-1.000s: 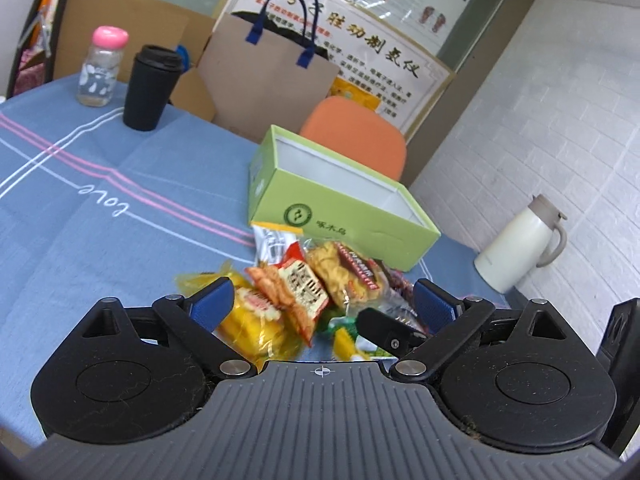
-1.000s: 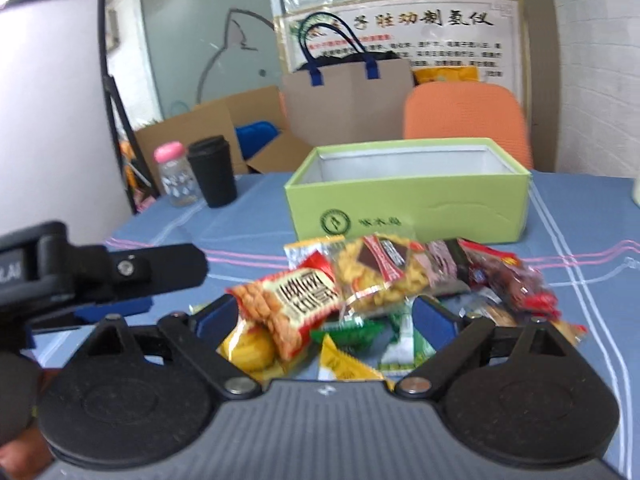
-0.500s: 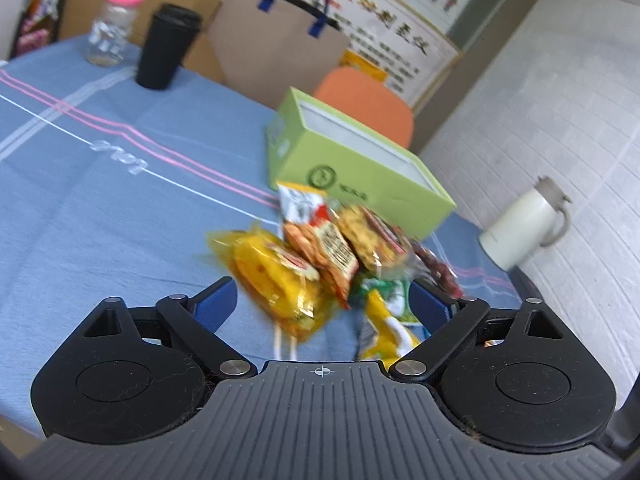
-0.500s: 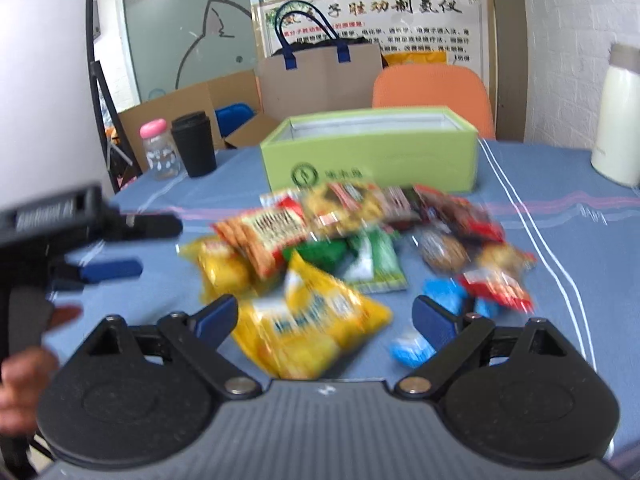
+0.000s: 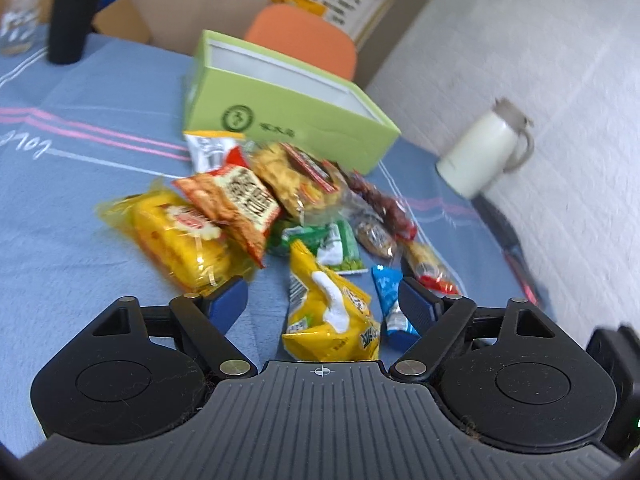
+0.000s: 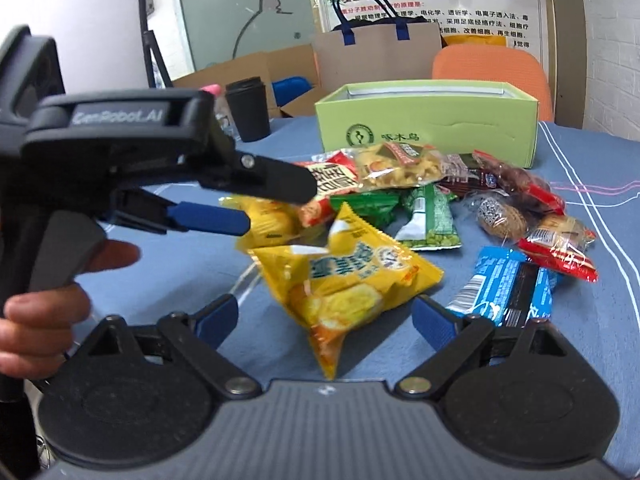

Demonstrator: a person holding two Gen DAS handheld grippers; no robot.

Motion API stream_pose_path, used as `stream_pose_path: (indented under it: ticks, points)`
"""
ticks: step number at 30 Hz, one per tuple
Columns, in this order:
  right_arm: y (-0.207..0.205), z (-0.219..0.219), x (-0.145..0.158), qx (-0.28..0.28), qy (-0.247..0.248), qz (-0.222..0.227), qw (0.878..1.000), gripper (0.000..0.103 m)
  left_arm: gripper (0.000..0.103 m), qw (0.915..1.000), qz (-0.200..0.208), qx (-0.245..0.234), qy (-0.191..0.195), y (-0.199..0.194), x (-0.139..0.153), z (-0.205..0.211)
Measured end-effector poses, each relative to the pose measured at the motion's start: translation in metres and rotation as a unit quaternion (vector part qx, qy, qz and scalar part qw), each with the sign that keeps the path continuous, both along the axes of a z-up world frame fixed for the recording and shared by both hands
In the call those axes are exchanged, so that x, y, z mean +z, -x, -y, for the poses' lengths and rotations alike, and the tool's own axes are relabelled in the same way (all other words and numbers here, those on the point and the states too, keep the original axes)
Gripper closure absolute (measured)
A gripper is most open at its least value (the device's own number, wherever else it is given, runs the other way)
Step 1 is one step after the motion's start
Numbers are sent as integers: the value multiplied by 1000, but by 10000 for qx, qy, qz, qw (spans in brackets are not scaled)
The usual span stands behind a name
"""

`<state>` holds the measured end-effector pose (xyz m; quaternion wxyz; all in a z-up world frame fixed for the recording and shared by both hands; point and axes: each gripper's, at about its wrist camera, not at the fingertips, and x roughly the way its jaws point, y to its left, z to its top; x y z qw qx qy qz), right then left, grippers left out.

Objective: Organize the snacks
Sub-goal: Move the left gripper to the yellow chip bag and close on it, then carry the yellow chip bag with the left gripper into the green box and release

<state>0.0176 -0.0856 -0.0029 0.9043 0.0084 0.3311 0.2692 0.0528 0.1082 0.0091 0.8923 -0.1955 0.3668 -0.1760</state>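
Note:
A pile of snack packets lies on the blue tablecloth [image 5: 80, 184] in front of an open green box [image 5: 288, 116] that looks empty. A yellow chip bag [image 5: 332, 312] lies nearest, between the open fingers of my left gripper [image 5: 324, 304]. In the right wrist view the same yellow bag [image 6: 348, 276] lies between the open fingers of my right gripper [image 6: 324, 316], and the left gripper [image 6: 208, 216] shows from the side above the pile's left edge. A blue packet [image 6: 504, 284], green packets [image 6: 428, 216] and the green box [image 6: 428, 124] also show.
A white thermos jug [image 5: 484, 152] stands right of the pile. A black cup [image 5: 68, 20] and a pink-capped bottle [image 5: 20, 12] stand at the far left. An orange chair [image 5: 304, 40] and a paper bag [image 6: 376, 56] are behind the table.
Both grippers have pulled back and up from the pile, so more packets show, with the yellow bag now between each pair of fingers. Both stay open and empty.

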Motion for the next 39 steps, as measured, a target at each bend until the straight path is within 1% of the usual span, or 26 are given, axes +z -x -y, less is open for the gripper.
stream_pose_path:
  ticks: [2, 4, 5, 9, 13, 18, 20, 25, 29, 33, 37, 39]
  points:
    - [-6, 2, -4, 48, -79, -105, 9999, 10, 43, 9997, -116, -147, -161, -7, -4, 9]
    - [-10, 3, -6, 94, -111, -150, 9998, 10, 47, 9990, -255, -295, -207, -12, -9, 16]
    - [-11, 3, -6, 131, -120, -138, 9997, 10, 48, 9986, -328, -362, -177, -13, -12, 19]
    - [-19, 0, -4, 382, -103, -60, 9992, 10, 48, 9969, -531, -587, 36, -10, -20, 26]
    - [-25, -5, -5, 588, 110, 107, 9982, 10, 48, 9970, -599, -484, -19, -6, -20, 22]
    - [-28, 1, -8, 577, -7, 17, 9983, 10, 45, 9973, -707, -219, -30, -17, -22, 12]
    - [-28, 3, -9, 532, -69, -14, 9986, 10, 45, 9969, -734, -270, 12, -22, -23, 12]
    - [-28, 2, -13, 519, -141, -70, 9985, 10, 43, 9964, -728, -441, -27, -28, -24, 23]
    - [-31, 0, -17, 566, -147, -98, 9982, 10, 42, 9953, -844, -457, -90, -32, -30, 29]
    - [-33, 3, -19, 562, -160, -89, 9983, 10, 43, 9951, -911, -369, 50, -35, -33, 23]
    - [-34, 4, -22, 513, -260, -104, 9983, 10, 45, 9956, -866, -360, -46, -33, -33, 26]
    - [-30, -1, -23, 510, -111, 75, 9986, 19, 55, 9958, -828, -377, -82, -31, -33, 28]
